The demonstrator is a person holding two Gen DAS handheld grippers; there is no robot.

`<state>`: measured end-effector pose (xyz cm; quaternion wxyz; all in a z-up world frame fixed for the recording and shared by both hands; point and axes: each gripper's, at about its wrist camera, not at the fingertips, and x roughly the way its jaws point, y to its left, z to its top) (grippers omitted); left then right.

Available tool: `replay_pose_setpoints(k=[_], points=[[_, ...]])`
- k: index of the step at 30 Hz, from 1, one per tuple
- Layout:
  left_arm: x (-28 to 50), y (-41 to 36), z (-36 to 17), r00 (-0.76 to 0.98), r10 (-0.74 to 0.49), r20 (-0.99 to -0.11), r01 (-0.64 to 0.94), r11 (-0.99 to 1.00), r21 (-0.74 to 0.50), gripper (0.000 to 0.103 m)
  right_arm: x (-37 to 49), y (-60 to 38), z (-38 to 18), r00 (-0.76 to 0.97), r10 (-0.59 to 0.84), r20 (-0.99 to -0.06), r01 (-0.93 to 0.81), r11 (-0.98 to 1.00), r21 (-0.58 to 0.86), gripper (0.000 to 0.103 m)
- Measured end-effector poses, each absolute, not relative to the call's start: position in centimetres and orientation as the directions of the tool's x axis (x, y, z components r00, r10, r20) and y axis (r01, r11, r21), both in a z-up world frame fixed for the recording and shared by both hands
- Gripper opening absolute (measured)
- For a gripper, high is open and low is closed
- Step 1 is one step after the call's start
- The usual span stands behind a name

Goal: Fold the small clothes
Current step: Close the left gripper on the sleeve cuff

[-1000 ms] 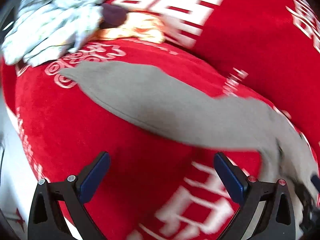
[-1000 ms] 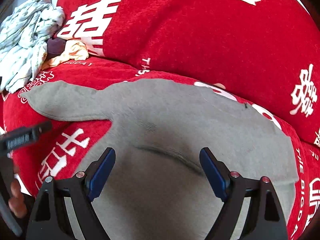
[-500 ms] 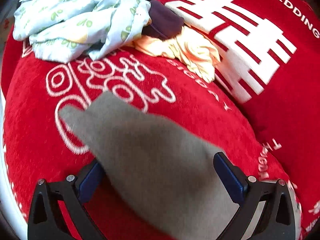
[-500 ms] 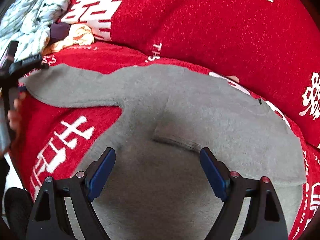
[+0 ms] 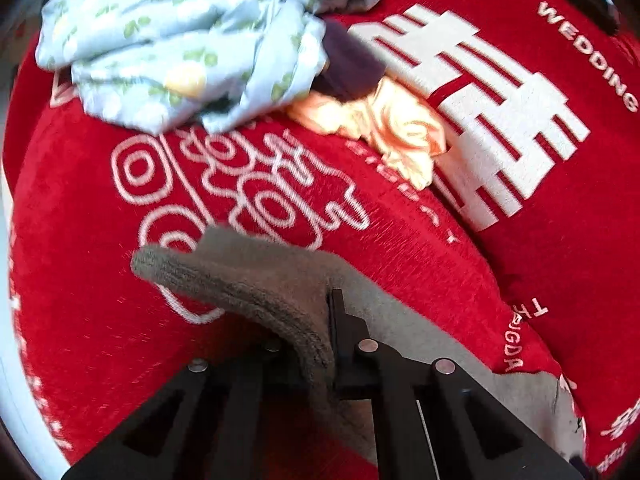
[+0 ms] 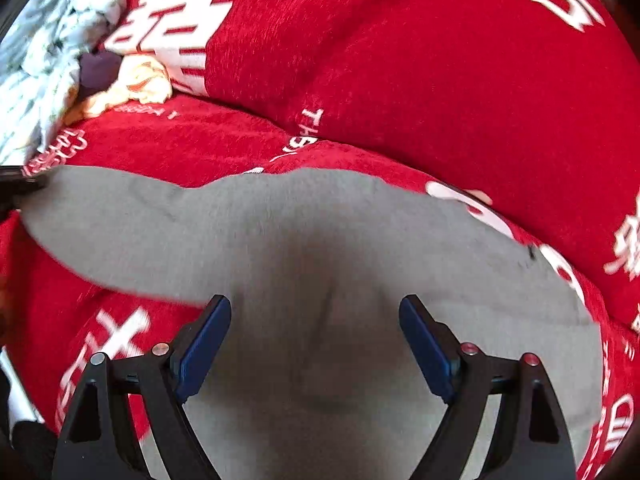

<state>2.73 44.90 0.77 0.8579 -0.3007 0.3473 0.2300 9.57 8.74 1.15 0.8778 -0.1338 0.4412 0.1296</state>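
Note:
A grey small garment (image 6: 320, 248) lies spread on the red sofa cover (image 6: 180, 148), with one sleeve reaching out to the left. In the left wrist view my left gripper (image 5: 330, 300) is shut on the end of that grey sleeve (image 5: 248, 276), which stands up in a fold over its jaws. The same gripper shows as a dark shape at the sleeve tip (image 6: 20, 184) in the right wrist view. My right gripper (image 6: 316, 320) hangs open just over the garment's body, with only flat cloth below its blue pads (image 6: 204, 340).
A heap of pale blue printed clothes (image 5: 180, 40) lies at the far left of the seat, with a dark purple piece (image 5: 348, 68) and a peach cloth (image 5: 384, 124) beside it. The red back cushion (image 5: 560, 240) with white lettering rises behind.
My left gripper came in over the sleeve end and shut on it, and the cloth now folds up over its jaws. My right gripper shifted across the garment's body and stayed open.

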Motion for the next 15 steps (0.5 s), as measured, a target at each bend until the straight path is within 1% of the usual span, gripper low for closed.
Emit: replay_pose_setpoints(k=[3,6,9,12,15], points=[[2.6,44.2,1.8,0.656,0.209,-0.726,-0.59,0.742,-0.319,0.007,12.0,11.0,0.0,0.576,0.057,-0.815,-0.339,0.924,-0.176,0.088],[2.0,44.2,2.1,0.666,0.203,-0.718,-0.586,0.738,-0.335,0.007,13.0,12.7,-1.2,0.564,0.03,-0.825,-0.329,0.925,-0.191,0.088],[1.8,43.8,2.5,0.657,0.233,-0.717,-0.594,0.746,-0.301,0.007,12.4,15.2,-2.1,0.539,0.075,-0.839,-0.384,0.909,-0.165,0.088],[1.8,43.3,3.0,0.646,0.241,-0.725,-0.59,0.76,-0.273,0.007,10.7,17.5,-1.7,0.516,0.155,-0.842,-0.498,0.854,-0.148,0.088],[1.7,42.4,4.1,0.65,0.237,-0.722,-0.579,0.77,-0.268,0.007,9.7,16.6,-0.6,0.547,0.171,-0.82,-0.491,0.858,-0.149,0.088]])
